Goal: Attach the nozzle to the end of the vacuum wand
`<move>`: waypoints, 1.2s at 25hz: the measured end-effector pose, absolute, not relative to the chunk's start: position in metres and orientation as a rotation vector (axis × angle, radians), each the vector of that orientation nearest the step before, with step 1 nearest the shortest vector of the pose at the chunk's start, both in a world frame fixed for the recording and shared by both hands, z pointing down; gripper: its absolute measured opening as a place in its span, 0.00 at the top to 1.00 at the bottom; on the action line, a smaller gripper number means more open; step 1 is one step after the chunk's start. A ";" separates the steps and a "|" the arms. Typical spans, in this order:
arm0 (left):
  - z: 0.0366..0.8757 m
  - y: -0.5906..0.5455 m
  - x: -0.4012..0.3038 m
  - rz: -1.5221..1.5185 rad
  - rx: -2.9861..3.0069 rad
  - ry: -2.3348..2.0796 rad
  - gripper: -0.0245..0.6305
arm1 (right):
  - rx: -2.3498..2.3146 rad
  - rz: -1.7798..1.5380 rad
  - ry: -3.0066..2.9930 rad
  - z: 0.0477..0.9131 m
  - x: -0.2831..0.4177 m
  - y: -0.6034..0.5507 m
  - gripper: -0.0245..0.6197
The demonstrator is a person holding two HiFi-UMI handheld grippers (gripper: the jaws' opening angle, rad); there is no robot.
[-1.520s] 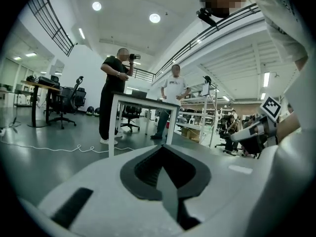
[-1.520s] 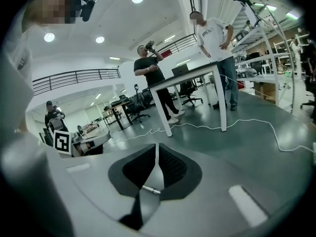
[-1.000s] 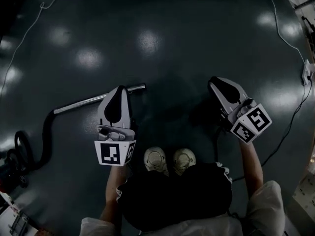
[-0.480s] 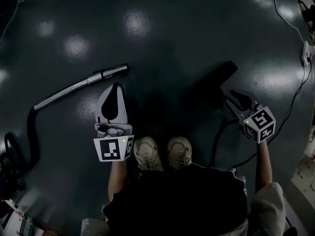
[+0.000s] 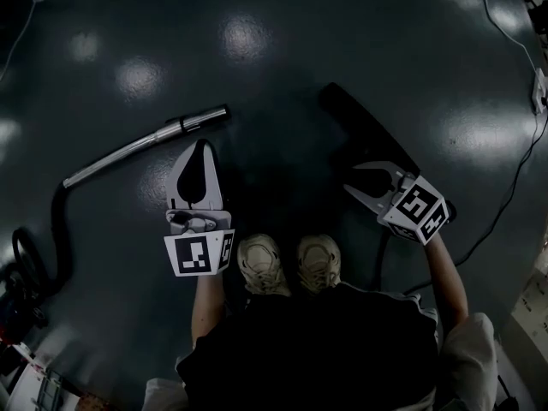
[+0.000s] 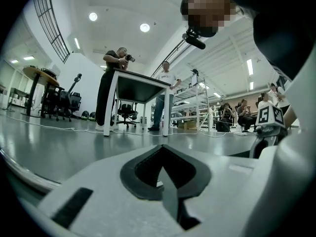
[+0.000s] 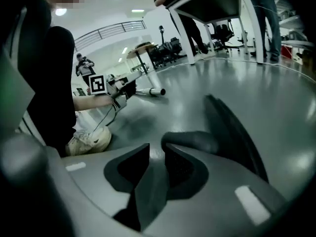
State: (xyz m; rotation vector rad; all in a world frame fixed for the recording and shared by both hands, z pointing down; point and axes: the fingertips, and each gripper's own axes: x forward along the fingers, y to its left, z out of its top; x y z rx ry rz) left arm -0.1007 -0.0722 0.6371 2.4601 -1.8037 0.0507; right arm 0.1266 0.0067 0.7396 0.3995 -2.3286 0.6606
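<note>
Big open lab or workshop hall: glossy grey floor (image 6: pixel 59 149), high white ceiling with round lights (image 6: pixel 144 27), tall table (image 6: pixel 140 86), office chairs (image 6: pixel 61 101), shelving racks (image 6: pixel 197 100), trailing cables (image 5: pixel 507 205).

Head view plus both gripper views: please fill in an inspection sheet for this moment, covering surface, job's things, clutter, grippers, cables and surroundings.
Surface: dark glossy floor with lamp reflections.
Job's things: wand lies at left, joined to its hose; black nozzle lies at right, apart from the wand, not attached.
Clutter: nothing seen near the wand or nozzle.
Grippers: left gripper shut, holding nothing; right gripper open, nozzle neck just past its tips.
Cables: white cable and black cable at right.
Surroundings: table with people standing by it; office chairs.
</note>
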 end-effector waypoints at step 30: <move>0.777 -0.100 -0.179 1.611 2.741 -0.789 0.63 | -0.205 -0.214 -1.722 0.778 0.122 -0.063 0.65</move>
